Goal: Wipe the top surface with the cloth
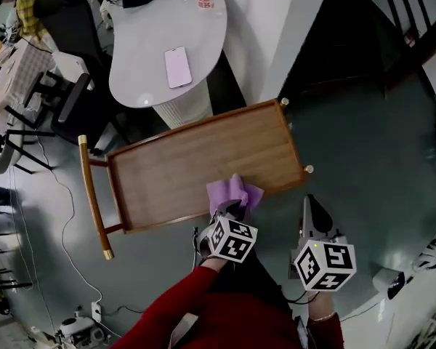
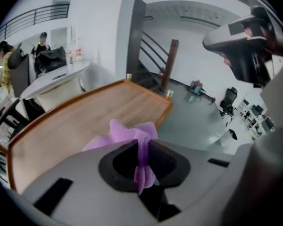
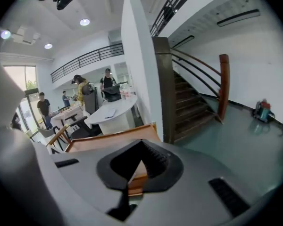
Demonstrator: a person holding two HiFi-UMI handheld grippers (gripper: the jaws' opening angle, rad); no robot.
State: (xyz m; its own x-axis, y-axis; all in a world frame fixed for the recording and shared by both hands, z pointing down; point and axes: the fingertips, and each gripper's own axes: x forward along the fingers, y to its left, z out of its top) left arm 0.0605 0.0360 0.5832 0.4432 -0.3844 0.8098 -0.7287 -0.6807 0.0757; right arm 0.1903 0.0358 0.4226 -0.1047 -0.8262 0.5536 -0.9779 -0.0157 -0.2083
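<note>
A wooden cart top [image 1: 182, 167] with raised rims lies slantwise in the head view. A purple cloth [image 1: 235, 193] rests bunched on the top's near edge, towards its right end. My left gripper [image 1: 229, 211] is shut on the cloth. In the left gripper view the cloth [image 2: 127, 133] is pinched between the jaws of the left gripper [image 2: 140, 144], with the wooden top [image 2: 75, 119] stretching ahead. My right gripper [image 1: 312, 203] hangs over the floor, right of the cloth and just off the cart's near right corner, jaws together and holding nothing. The right gripper [image 3: 141, 144] looks at the cart's end [image 3: 108, 138].
The cart's handle bar [image 1: 93, 198] sticks out at the left. Beyond the cart stands a white oval table [image 1: 142, 64] with a phone [image 1: 178, 67] on it. Chairs [image 1: 54, 97] crowd the far left. A white pillar [image 3: 139, 65] and a staircase [image 3: 193, 107] stand to the right.
</note>
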